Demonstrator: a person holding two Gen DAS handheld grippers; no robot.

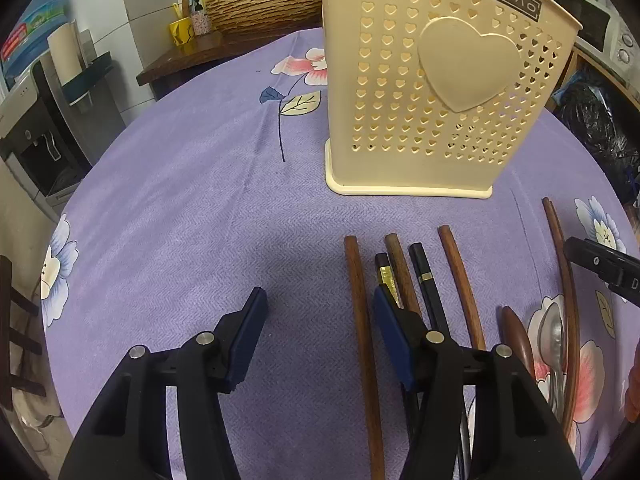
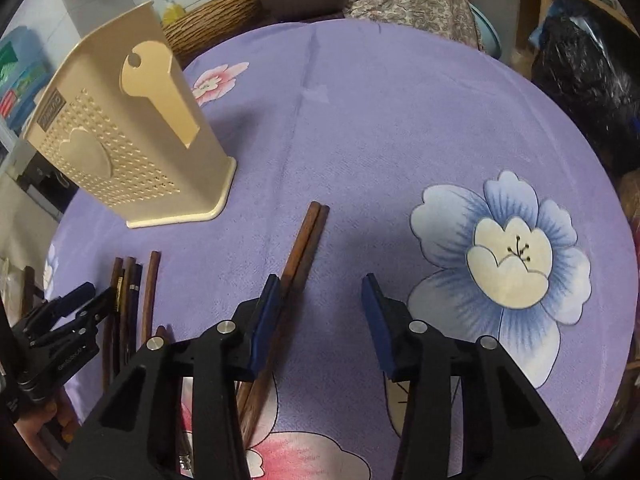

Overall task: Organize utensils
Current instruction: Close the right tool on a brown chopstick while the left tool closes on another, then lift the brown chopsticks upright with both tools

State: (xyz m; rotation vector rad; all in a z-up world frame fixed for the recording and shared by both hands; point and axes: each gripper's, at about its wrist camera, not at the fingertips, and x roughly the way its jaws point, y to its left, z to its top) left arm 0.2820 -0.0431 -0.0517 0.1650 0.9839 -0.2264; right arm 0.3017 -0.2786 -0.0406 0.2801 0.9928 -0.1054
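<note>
wall: white tile | dark wood counter | water dispenser left

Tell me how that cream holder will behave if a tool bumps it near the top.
The cream holder is tall on a narrow base, so a high push may well tip it. Its perforated plastic walls suggest it is light, so it might slide on the purple cloth instead. Nothing sticks out of its top, so there is probably little ballast.

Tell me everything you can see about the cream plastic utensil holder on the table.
The cream plastic utensil holder stands upright on the purple floral tablecloth, on a flat flared base. Its front is perforated with small heart-shaped holes around one large raised heart, with a dark label reading JIANHAO near the rim. A keyhole-shaped hanging tab shows on its back. Nothing touches it; its contents are hidden.
</note>
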